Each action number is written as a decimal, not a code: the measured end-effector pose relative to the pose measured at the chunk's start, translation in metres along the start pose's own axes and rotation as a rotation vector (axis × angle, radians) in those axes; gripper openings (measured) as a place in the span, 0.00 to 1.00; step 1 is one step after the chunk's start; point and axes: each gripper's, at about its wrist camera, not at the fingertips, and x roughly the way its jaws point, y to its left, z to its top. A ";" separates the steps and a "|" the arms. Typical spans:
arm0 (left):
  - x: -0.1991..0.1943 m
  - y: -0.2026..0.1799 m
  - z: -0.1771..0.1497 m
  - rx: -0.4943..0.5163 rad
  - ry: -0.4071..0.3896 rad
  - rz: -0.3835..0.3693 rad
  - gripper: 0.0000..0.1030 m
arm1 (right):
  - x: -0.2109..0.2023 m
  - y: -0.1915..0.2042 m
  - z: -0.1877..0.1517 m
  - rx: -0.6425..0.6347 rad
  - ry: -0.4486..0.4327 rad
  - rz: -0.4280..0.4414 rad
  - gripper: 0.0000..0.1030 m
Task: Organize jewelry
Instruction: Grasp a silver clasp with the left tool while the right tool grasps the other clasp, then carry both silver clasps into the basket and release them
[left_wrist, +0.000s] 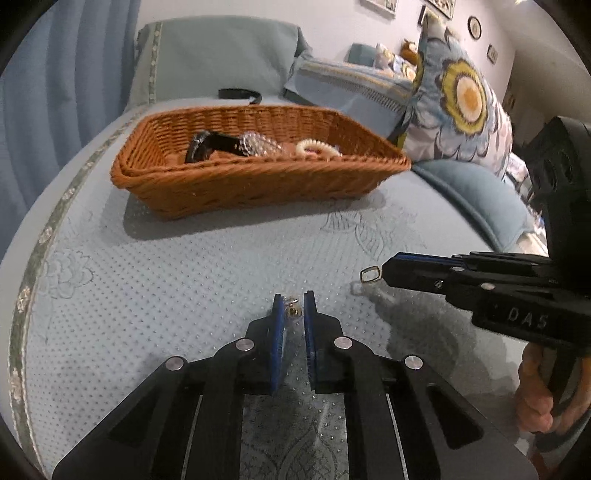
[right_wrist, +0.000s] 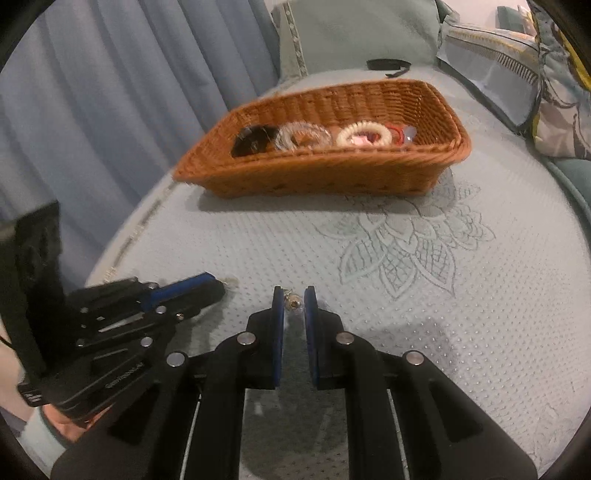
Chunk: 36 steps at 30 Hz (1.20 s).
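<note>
A wicker basket (left_wrist: 258, 181) sits on the bed, also in the right wrist view (right_wrist: 317, 177). It holds a black watch (left_wrist: 207, 146), a clear bracelet (right_wrist: 303, 136) and a cream coil band (right_wrist: 364, 133). My left gripper (left_wrist: 294, 312) is shut on a small gold earring (left_wrist: 293, 309) just above the bedspread. My right gripper (right_wrist: 294, 301) is shut on another small earring (right_wrist: 293, 300); its rectangular hoop (left_wrist: 370, 274) sticks out of the tips in the left wrist view. The left gripper shows at lower left in the right wrist view (right_wrist: 221, 286).
A light blue quilted bedspread (right_wrist: 406, 295) covers the bed. Pillows (left_wrist: 458, 107) lie at the right, a blue curtain (right_wrist: 110, 92) hangs at the left. A black strap (left_wrist: 240, 94) lies behind the basket.
</note>
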 end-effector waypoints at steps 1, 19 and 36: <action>-0.001 0.001 0.000 -0.005 -0.007 -0.007 0.08 | -0.002 0.000 0.001 0.002 -0.004 0.004 0.09; -0.056 -0.004 0.041 -0.017 -0.210 -0.098 0.08 | -0.048 -0.001 0.031 0.019 -0.164 -0.007 0.09; 0.022 0.023 0.136 -0.014 -0.198 -0.067 0.08 | 0.033 -0.020 0.137 -0.019 -0.139 -0.171 0.09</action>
